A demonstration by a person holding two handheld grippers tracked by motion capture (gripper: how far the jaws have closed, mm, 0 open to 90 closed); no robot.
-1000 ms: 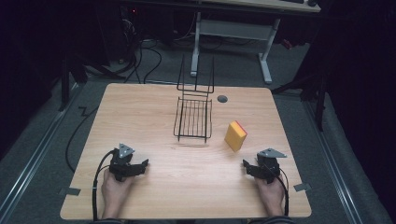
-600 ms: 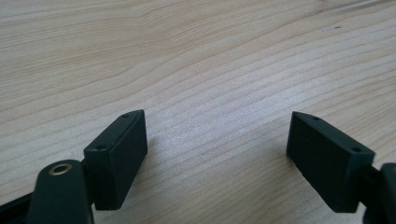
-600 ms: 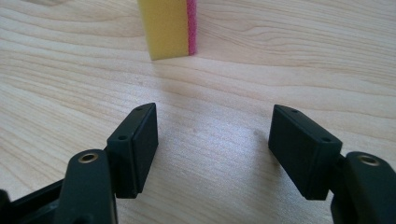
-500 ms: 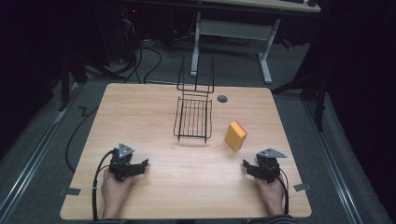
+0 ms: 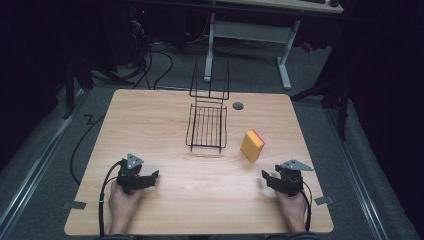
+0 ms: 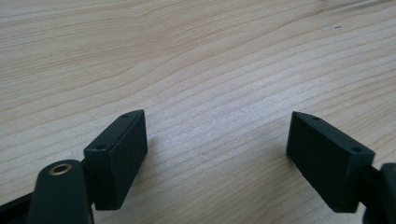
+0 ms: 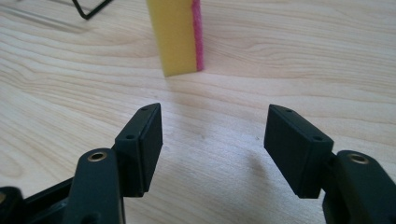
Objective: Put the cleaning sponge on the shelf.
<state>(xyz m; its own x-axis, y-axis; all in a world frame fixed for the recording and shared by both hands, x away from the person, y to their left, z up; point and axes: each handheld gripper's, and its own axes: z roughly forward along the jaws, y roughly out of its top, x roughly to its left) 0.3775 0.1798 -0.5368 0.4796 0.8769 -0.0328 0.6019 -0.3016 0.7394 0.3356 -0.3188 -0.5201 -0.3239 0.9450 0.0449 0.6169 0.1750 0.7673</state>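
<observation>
Right tool [image 7: 212,140] jaws just closing — part open, empty; left tool [image 6: 215,149] open, unmoved.

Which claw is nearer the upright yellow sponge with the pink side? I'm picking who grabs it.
Right. The right claw sits just below-right of the yellow sponge; the left claw rests across the wooden table.

Table [image 5: 165,125]: pale wood, fine straight grain, smooth matt finish. Rack [image 5: 207,127]: thin black wire, slight sheen. Sponge [image 7: 175,35]: yellow foam, porous, with rougher pink scouring layer. Gripper pads [image 7: 140,144]: matt black plastic.
</observation>
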